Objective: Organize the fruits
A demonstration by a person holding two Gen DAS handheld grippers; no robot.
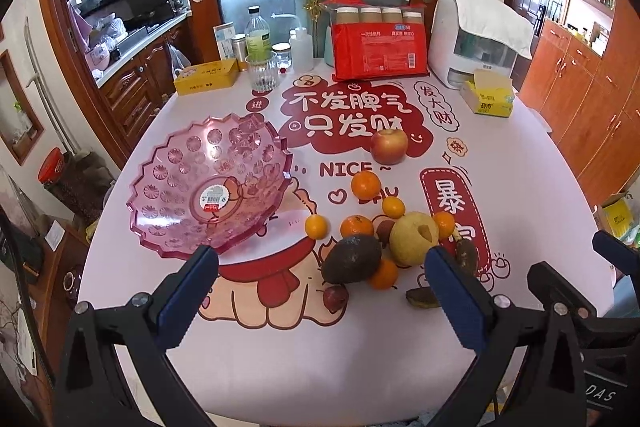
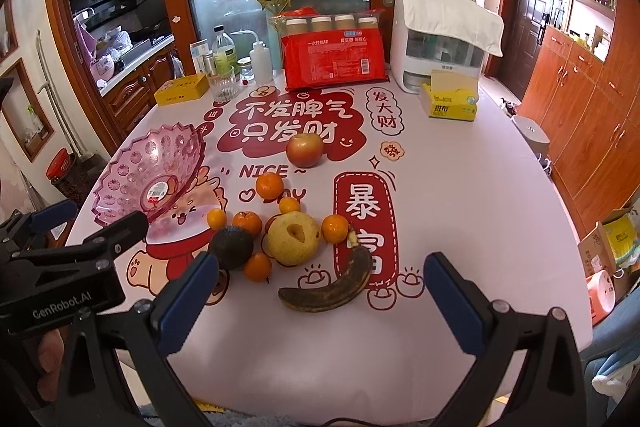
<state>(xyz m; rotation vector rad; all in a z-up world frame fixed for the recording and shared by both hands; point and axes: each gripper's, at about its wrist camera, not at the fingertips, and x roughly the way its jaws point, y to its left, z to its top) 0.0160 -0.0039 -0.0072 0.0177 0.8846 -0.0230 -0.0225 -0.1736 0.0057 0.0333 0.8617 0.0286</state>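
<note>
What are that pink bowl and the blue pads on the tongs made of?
The pink bowl looks like clear moulded plastic, possibly glass: it is see-through and glossy, with pressed flower patterns and a shop sticker inside. The blue pads on the left gripper look like matte rubber or foam, though that is uncertain.

Red package (image 2: 334, 61) at counter (image 2: 460, 195) rear, white appliance (image 2: 436, 45) beside it, yellow tissue box (image 2: 450, 101), drinking glass (image 2: 223, 85), yellow tin (image 2: 182, 90), clear bottle (image 2: 224, 53).
</note>
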